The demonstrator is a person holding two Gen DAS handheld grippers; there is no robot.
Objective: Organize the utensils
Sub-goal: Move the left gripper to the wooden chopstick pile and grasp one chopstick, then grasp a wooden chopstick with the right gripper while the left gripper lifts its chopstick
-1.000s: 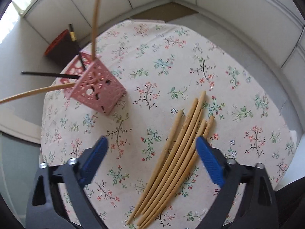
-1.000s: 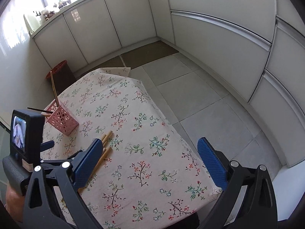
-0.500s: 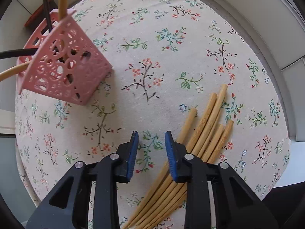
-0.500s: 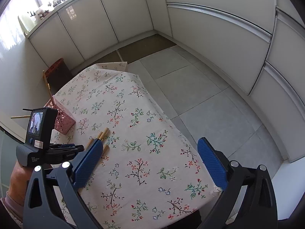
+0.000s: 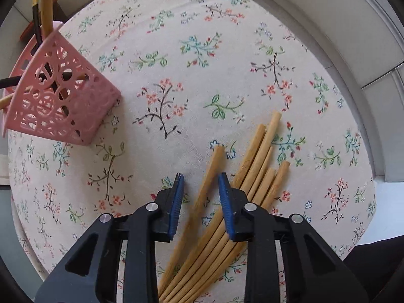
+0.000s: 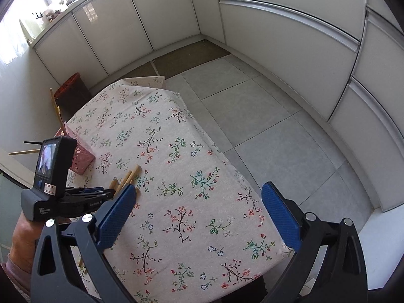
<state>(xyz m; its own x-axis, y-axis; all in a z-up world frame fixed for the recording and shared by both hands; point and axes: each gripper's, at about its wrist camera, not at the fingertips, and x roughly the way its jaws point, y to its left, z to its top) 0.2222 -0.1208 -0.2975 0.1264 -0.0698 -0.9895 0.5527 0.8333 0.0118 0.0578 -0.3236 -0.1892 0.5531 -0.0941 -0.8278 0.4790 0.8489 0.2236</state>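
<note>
pink basket (image 5: 60, 98) holding black (image 5: 36, 12) and bamboo chopsticks (image 5: 46, 5), upright

Pink perforated basket (image 5: 58, 98); tan chopsticks (image 5: 255, 166); cream floral tablecloth (image 5: 176, 58); blue-padded black hand-held gripper (image 5: 200, 197).

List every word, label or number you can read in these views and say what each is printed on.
White print on the grey base of the left gripper, under its small screen: three short lines, too small and blurred to read.
White sticker with red marks beside that print: unreadable.
Raised lettering on its black jaw arm: unreadable.
Tablecloth, pink holder, chopsticks: no text.
</note>
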